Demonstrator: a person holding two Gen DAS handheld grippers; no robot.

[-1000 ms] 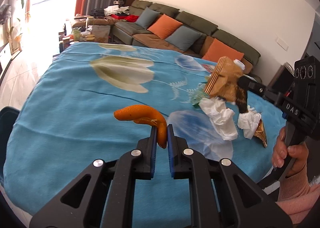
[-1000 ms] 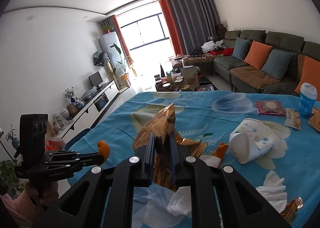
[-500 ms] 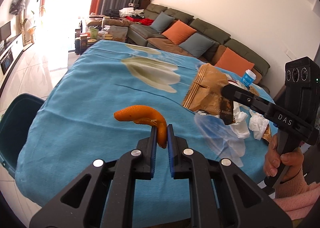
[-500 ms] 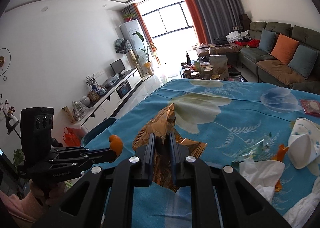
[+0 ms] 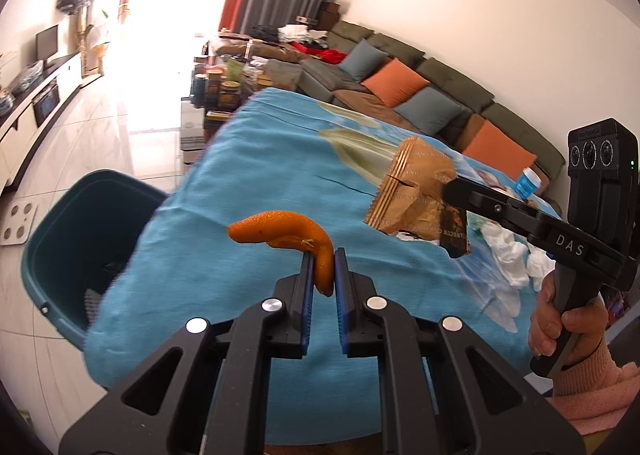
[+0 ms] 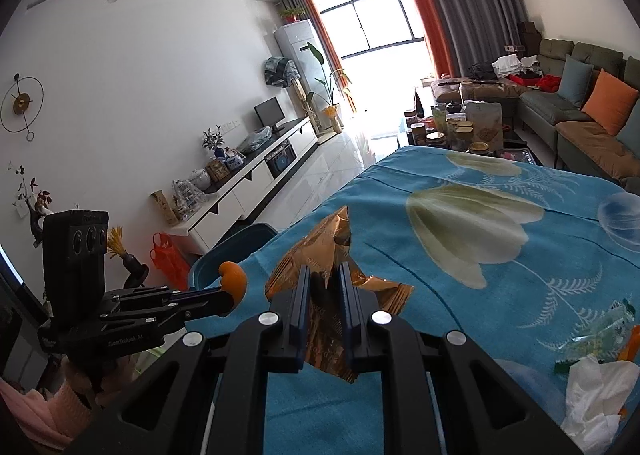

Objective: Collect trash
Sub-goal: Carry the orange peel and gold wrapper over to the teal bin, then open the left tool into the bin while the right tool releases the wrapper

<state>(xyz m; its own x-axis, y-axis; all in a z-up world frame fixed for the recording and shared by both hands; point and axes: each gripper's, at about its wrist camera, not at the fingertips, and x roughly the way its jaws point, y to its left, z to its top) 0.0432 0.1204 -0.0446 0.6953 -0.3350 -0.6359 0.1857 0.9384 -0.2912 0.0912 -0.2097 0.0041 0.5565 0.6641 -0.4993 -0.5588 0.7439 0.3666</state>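
Note:
My left gripper [image 5: 323, 260] is shut on a curled orange peel [image 5: 280, 231], held above the left edge of the blue floral tablecloth [image 5: 248, 175]. My right gripper [image 6: 325, 276] is shut on a crumpled golden-brown snack wrapper [image 6: 320, 251], which hangs over the cloth; in the left wrist view that wrapper [image 5: 416, 191] shows at the right gripper's tip. A dark teal bin [image 5: 80, 231] stands on the floor just left of the table, below and left of the peel. In the right wrist view the left gripper [image 6: 230, 285] carries the peel [image 6: 232, 275] near the bin's rim [image 6: 240, 235].
White tissues [image 6: 596, 391] and a clear plastic scrap [image 6: 600, 329] lie on the cloth at the right. A blue cup [image 5: 527, 183] stands at the far table edge. A sofa [image 6: 580, 111] lines the far wall, a TV cabinet [image 6: 248, 183] the left one.
Both grippers have swung left across the table toward its edge, carrying the peel and the wrapper. The teal bin has come into fuller view beside the table.

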